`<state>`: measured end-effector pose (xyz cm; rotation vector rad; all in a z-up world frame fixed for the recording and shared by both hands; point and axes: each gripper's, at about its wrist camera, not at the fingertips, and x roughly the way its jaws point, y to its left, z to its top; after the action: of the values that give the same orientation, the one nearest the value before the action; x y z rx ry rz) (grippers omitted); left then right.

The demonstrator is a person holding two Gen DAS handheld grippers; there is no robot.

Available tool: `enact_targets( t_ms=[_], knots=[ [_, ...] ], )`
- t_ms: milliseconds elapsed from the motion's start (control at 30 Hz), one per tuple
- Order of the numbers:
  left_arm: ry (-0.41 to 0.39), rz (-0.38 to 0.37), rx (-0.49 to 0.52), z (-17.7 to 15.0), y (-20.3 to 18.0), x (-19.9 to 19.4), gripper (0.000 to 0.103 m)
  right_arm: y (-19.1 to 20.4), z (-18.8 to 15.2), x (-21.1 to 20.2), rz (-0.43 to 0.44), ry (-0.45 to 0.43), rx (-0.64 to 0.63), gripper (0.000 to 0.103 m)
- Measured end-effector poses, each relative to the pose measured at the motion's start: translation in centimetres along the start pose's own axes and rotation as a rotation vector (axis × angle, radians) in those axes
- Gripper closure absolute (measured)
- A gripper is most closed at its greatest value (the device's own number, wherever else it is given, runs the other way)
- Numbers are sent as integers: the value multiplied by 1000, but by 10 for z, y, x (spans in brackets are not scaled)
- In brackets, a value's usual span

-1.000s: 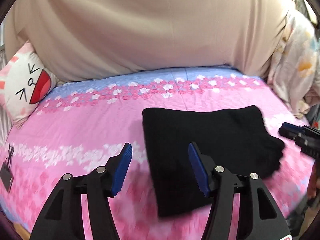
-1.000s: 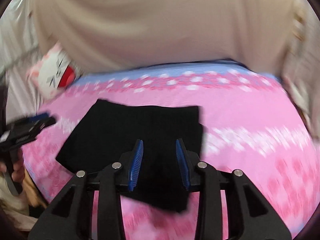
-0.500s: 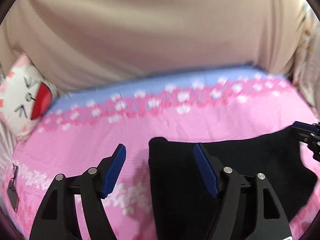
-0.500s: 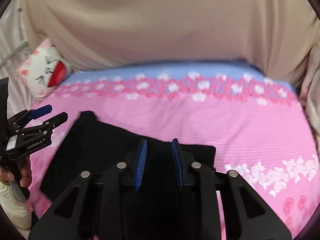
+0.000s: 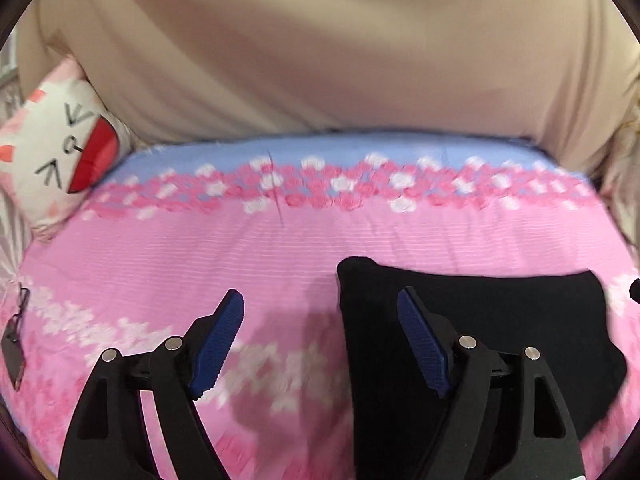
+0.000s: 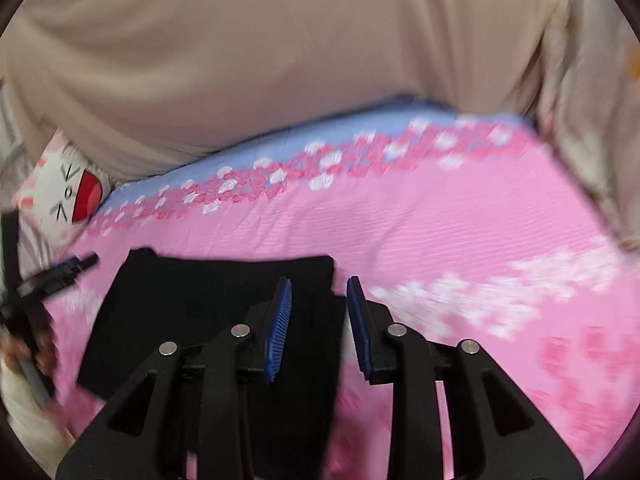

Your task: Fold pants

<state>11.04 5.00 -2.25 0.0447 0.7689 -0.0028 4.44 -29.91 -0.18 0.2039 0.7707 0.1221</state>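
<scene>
The black pants [image 5: 480, 320] lie folded in a flat rectangle on the pink flowered bedsheet [image 5: 200, 248]. My left gripper [image 5: 320, 294] hovers at their left edge. Its jaws are wide and still opening, the right pad [image 5: 420, 340] over the cloth, the left pad over bare sheet, nothing gripped. In the right wrist view the pants [image 6: 192, 304] lie left of centre. My right gripper [image 6: 319, 280] sits over their right edge, its narrow gap opening slightly and its pads not pressing on the cloth. The left gripper [image 6: 52, 276] shows at the left, held by a hand [image 6: 24, 352].
A white cat-face pillow [image 5: 60, 152] lies at the far left corner. A beige cover [image 5: 320, 60] hangs along the far side of the bed. Pale floral bedding [image 6: 592, 120] is bunched at the right. A small dark tag on a cord [image 5: 14, 344] lies near the left edge.
Both grippers have come closer to the pants and lower over them. The left jaws have spread wider. The right view has rolled and slid toward the pants' right edge. The pants have not moved.
</scene>
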Motion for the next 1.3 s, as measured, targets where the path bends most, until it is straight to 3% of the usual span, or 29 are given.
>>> enact_targets(
  t_ms=[167, 333, 400, 433, 533, 767, 1300],
  knots=[
    [-20, -31, 85, -47, -22, -53, 26, 18, -51, -50, -42, 28, -99, 73],
    [57, -9, 179, -97, -60, -45, 26, 32, -87, -35, 0, 102, -112, 75],
    [96, 1, 181, -109, -66, -30, 26, 34, -97, -18, -45, 147, -140, 76],
    [105, 10, 174, -112, -65, -27, 25, 29, -104, -6, -84, 180, -146, 73],
    [114, 6, 132, -113, -60, -27, 24, 22, -107, -11, -42, 172, -83, 72],
    [87, 37, 117, -106, -65, -43, 24, 37, -92, -46, -44, 73, -102, 72],
    [134, 48, 87, -109, -64, -41, 24, 54, -110, -25, -61, 142, -158, 72]
  ],
)
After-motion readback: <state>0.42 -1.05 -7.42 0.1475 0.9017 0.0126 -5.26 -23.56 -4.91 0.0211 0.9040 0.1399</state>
